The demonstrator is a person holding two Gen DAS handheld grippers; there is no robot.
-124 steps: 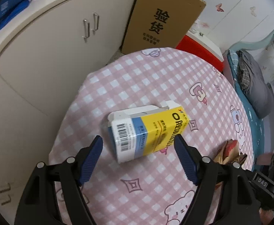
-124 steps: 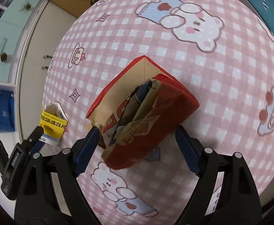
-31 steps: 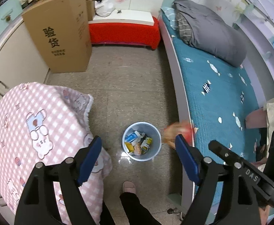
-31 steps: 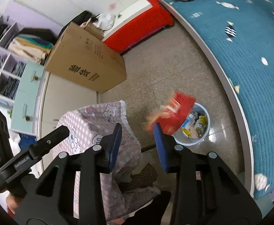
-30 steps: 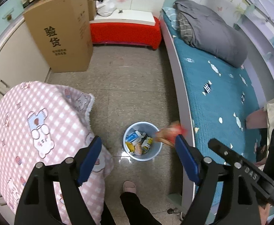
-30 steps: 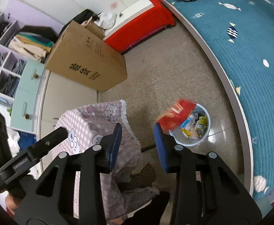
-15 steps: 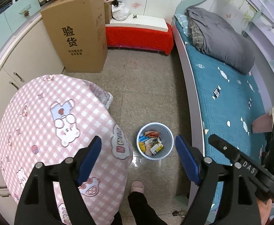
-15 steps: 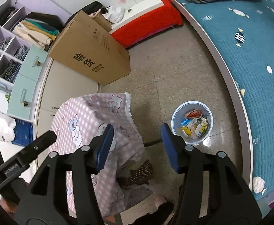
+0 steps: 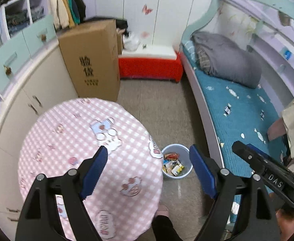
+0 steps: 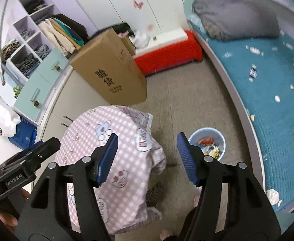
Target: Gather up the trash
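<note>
The left tool (image 9: 148,161) hangs high above the room with its blue-padded jaws spread wide and nothing between them; the right tool (image 10: 147,152) is likewise spread wide and empty, its jaws framing the gap between the counter and the bin.

Below them, the round counter under a pink checked cloth with bear prints (image 9: 70,132) shows no wrapper or box on the part of its top that is visible. The trash sits in the small pale-blue round plastic bin (image 9: 185,150) on the floor just off the counter's right edge, between the counter and the bed; crumpled red, yellow and white packets (image 9: 172,162) lie inside it.

By my reading, the drop into the bin is done for what was carried, and the task is at or near its end. The next move would call for a scan of the counter and the grey floor (image 9: 163,104) for any leftover piece, then a descent with a tool already wide enough to close on it.

Around stand a tall brown cardboard box with black printed characters (image 9: 92,60), a red low bench with a white top (image 9: 150,66), and a teal quilted bed (image 9: 245,108) bearing a grey pillow. The counter's overhanging cloth edge and the person's own feet near the bin could crowd a low reach there.
</note>
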